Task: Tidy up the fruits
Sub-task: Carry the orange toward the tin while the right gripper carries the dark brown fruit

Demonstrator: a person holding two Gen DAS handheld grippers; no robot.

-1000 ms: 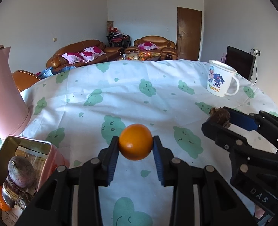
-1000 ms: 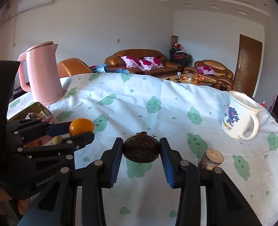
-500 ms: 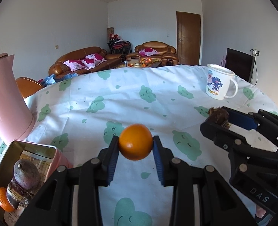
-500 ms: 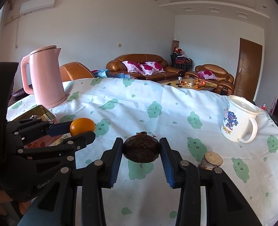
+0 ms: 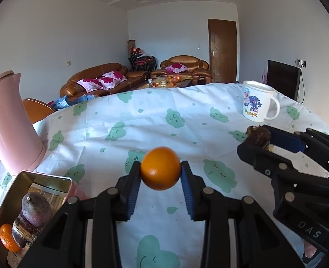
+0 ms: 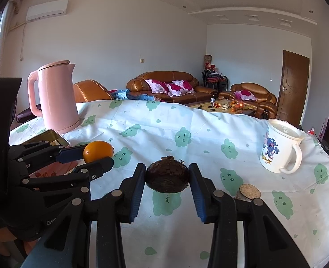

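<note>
orange (image 5: 160, 168) in left hand-held gripper (image 5: 160, 174)

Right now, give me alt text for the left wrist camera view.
The left gripper pinches an orange above a cloud-print tablecloth. At lower left, an open tin holds a purple fruit; at right, the right gripper holds a dark brown fruit.

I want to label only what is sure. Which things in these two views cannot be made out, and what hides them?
- Tin contents, left wrist view: the picture edge and the left gripper body cut them off.
- Dark brown fruit, right wrist view: the kind is unclear and the pads cover its sides.
- Small cut piece, right wrist view: half hidden behind the right gripper.
- Coffee table items: too small.
</note>
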